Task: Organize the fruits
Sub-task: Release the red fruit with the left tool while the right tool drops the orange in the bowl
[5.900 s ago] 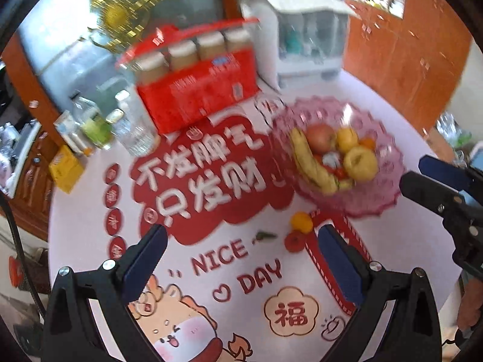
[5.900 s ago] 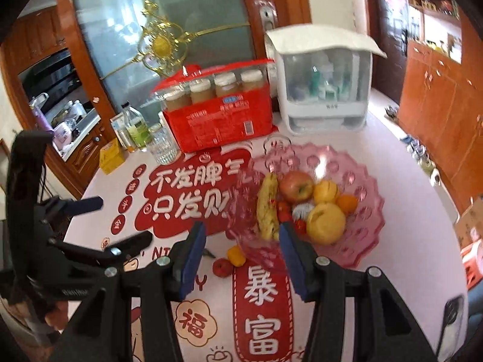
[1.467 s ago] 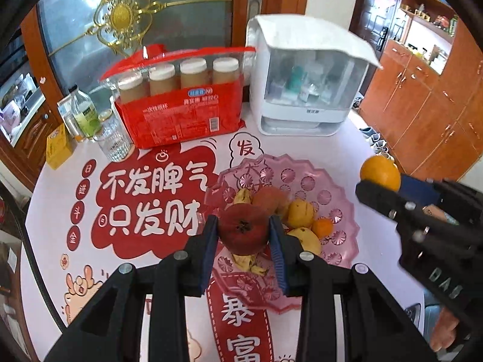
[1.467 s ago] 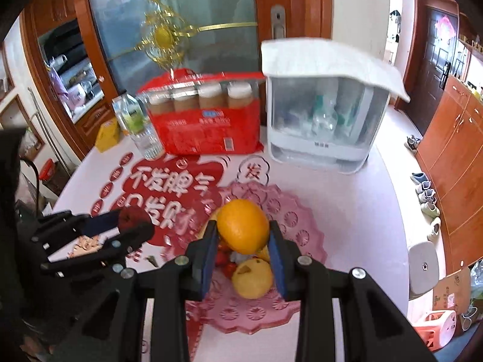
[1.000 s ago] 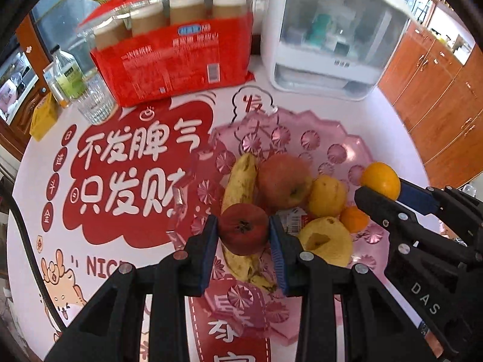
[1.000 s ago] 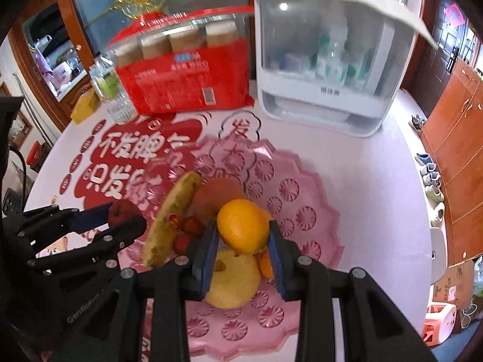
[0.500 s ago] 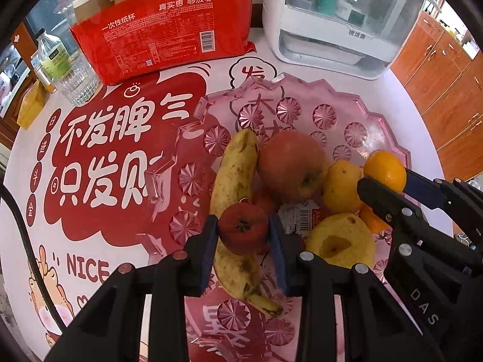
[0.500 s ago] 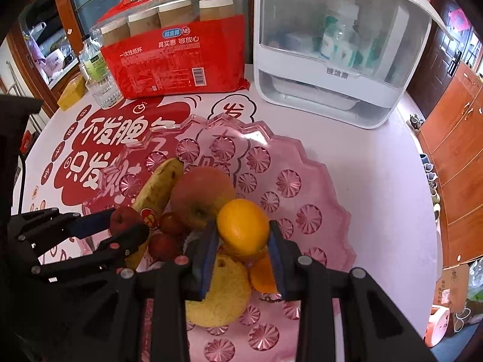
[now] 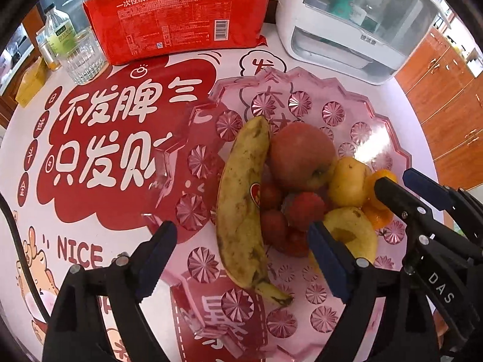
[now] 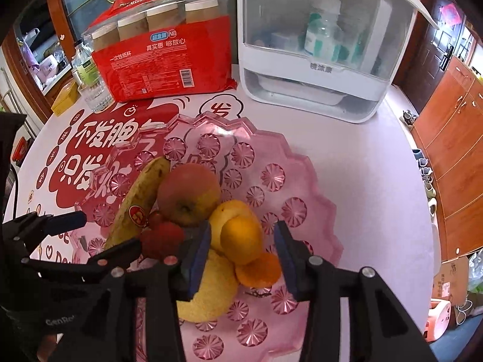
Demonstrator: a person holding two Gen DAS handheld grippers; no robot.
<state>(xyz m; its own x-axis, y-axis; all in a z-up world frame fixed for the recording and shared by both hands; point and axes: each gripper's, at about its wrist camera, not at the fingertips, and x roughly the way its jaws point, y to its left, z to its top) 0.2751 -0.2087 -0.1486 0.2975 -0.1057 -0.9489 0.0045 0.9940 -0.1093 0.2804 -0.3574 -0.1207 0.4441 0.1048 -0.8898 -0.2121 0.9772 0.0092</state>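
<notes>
The left tongs (image 9: 241, 256) stood wide open above the near side of the pink fruit bowl (image 9: 389, 138), gripping nothing. The small red fruit (image 9: 305, 208) lay in the bowl beyond and between their tips, beside the banana (image 9: 241, 199) and below the apple (image 9: 299, 160). The right tongs (image 10: 241, 256) were also open, their fingers clear of the orange (image 10: 241, 235) on both sides. The orange rested on the yellow fruits (image 10: 211, 286) in the bowl, which stood on the worktop (image 10: 362, 163)
</notes>
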